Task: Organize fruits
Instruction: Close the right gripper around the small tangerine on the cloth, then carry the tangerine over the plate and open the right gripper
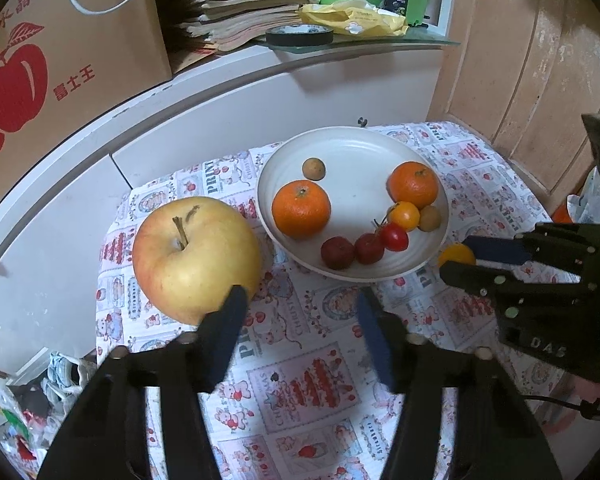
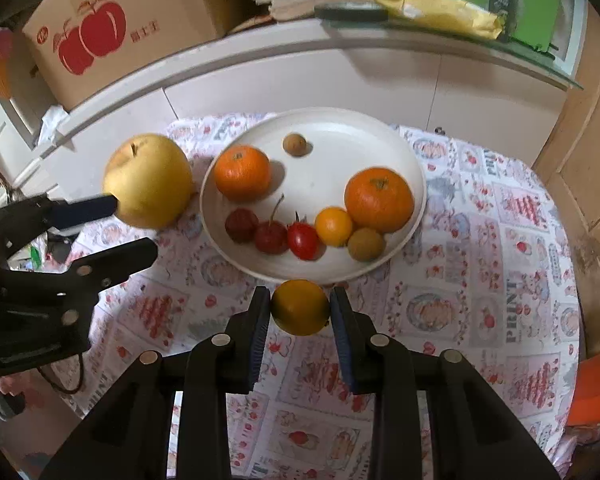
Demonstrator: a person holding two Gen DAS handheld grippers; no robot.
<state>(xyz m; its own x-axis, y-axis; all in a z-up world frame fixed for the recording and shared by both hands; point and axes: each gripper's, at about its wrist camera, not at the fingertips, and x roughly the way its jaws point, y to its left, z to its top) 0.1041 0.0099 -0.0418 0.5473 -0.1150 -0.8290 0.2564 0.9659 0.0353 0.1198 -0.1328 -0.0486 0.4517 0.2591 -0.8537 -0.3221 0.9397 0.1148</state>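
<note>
Plate (image 2: 414,184) is already loaded with small fruit. A yellow-orange fruit (image 2: 300,306) is pinched by the right gripper (image 2: 300,312) just beside its rim; the left gripper (image 1: 300,300) is empty, jaws apart, beside the apple (image 1: 196,258).

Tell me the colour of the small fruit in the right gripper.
Yellow-orange; the small fruit shows best in the right wrist view.

Left gripper (image 1: 300,300): pitched steeply downward, its 2 fingers parted with nothing between them. Right gripper (image 2: 300,306): likewise pitched downward, its 2 blue pads (image 2: 260,320) pressed against opposite sides of a small yellow-orange fruit (image 2: 299,307). In the left wrist view it enters from the right edge.
</note>
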